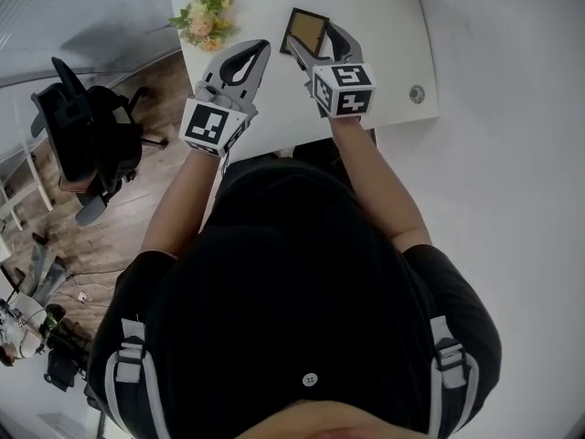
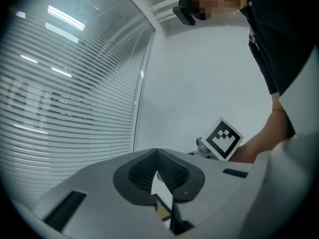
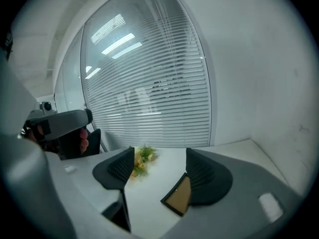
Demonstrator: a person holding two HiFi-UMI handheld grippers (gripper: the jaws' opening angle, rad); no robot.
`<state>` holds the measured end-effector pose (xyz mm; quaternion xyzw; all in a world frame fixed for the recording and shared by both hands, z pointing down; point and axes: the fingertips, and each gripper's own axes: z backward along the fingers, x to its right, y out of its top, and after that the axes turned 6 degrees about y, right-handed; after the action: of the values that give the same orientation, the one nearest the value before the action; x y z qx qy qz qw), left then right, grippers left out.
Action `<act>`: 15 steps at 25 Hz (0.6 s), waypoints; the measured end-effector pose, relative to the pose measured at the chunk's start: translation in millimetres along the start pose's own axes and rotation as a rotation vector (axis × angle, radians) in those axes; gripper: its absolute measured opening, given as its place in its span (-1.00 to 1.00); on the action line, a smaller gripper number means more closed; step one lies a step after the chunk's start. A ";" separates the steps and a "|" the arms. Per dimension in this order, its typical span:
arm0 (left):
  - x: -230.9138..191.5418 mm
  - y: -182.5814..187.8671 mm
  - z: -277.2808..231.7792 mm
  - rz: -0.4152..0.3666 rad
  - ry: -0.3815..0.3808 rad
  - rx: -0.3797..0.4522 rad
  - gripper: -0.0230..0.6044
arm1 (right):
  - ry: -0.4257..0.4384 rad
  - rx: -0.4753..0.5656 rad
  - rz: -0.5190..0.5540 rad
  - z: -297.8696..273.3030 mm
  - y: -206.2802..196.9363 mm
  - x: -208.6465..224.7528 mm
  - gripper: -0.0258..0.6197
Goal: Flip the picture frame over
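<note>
Right gripper (image 3: 159, 159): ribbed fingers (image 3: 207, 176) spread wide, nothing between them.

Picture frame (image 3: 178, 195): dark border, tan panel, lying on the white table (image 3: 149, 198). One edge is hidden behind the right-hand finger; contact cannot be told. In the head view the frame (image 1: 306, 29) sits just beyond the right gripper (image 1: 315, 46).

Left gripper (image 2: 157, 152): fingers (image 2: 174, 176) pressed together at the tips, holding nothing. It hovers beside the right gripper, clear of the frame, over the table's near left part (image 1: 260, 49).

Small bunch of yellow and green flowers (image 1: 207, 16): on the table's far left corner, apart from the frame.

Black office chair (image 1: 80, 131): on the wood floor left of the table.
</note>
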<state>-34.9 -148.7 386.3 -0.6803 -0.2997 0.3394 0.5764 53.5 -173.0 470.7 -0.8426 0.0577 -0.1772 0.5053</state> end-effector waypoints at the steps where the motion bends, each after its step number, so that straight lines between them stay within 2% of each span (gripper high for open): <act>1: -5.5 -6.8 -4.9 0.004 0.005 -0.014 -0.92 | -0.015 -0.016 0.000 -11.1 -6.2 6.3 0.11; 3: -14.1 -21.1 -13.7 0.009 0.017 -0.053 -0.92 | -0.038 -0.052 -0.002 -30.3 -20.3 18.0 0.10; 9: -34.2 -45.0 -35.9 0.036 0.045 -0.068 -0.92 | -0.068 -0.148 -0.039 -73.8 -60.4 39.7 0.10; 12: -44.4 -55.6 -46.3 0.052 0.057 -0.067 -0.92 | -0.107 -0.169 -0.042 -91.2 -74.4 50.7 0.01; 15: -55.3 -79.0 -50.2 0.066 0.073 -0.115 -0.92 | -0.134 -0.187 -0.044 -108.7 -89.0 57.5 0.01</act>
<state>-28.3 -209.7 476.0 -0.7335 -0.2748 0.3152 0.5358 61.0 -236.3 608.5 -0.8970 0.0214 -0.1252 0.4233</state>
